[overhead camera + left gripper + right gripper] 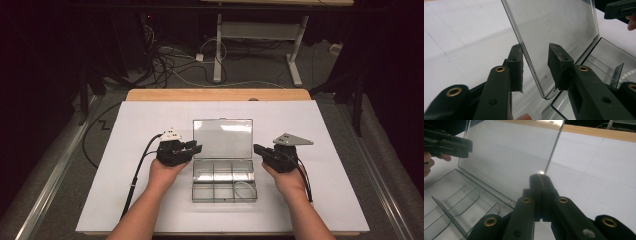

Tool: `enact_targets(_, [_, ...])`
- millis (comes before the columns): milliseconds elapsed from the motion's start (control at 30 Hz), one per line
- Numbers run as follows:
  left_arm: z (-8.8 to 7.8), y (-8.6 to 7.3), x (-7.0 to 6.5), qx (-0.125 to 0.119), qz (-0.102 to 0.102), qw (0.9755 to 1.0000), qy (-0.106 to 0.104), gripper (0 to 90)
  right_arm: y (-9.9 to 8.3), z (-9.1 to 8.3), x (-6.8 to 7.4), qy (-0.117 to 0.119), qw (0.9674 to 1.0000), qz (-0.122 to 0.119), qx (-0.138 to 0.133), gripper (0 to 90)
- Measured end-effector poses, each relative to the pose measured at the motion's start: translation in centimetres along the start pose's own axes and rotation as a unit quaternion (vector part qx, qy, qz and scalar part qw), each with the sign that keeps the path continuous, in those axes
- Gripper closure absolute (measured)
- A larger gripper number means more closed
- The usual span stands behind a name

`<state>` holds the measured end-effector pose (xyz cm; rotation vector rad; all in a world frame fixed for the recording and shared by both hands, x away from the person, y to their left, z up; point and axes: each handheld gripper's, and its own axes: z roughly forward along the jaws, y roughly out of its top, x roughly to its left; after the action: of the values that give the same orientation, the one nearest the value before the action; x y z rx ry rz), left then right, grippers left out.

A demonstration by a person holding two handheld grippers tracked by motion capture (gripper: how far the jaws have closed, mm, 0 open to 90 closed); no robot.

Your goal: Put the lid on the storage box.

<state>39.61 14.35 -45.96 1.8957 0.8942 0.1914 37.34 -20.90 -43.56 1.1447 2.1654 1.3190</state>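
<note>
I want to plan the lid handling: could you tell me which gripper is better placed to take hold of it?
Probably the left gripper: its open jaws straddle the upright lid edge. The right gripper is shut beside the lid's other edge.

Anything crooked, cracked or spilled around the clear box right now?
Nothing stands out. The clear box sits square on the white table, its lid open and upright with no visible cracks. A loop of white beads lies inside one compartment, not spilled.

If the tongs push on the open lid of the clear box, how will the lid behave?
The lid looks thin, clear and rigid, so it probably swings on its hinge rather than bending. Its smooth surface may slip between pads. The box seems light and nearly empty, so it might slide on the white table.
</note>
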Motion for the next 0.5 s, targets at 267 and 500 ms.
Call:
enact_targets(267, [-0.6, -0.1, -0.4, 0.003, 0.012, 0.9999, 0.003, 69.8, -0.6, -0.3, 0.8, 0.006, 0.9999, -0.008, -0.005, 90.0])
enact_targets(500, [-1.1, -0.1, -0.9, -0.003, 0.026, 0.9996, 0.008, 74.0, -0.8, -0.5, 1.6, 0.012, 0.9998, -0.017, -0.007, 90.0])
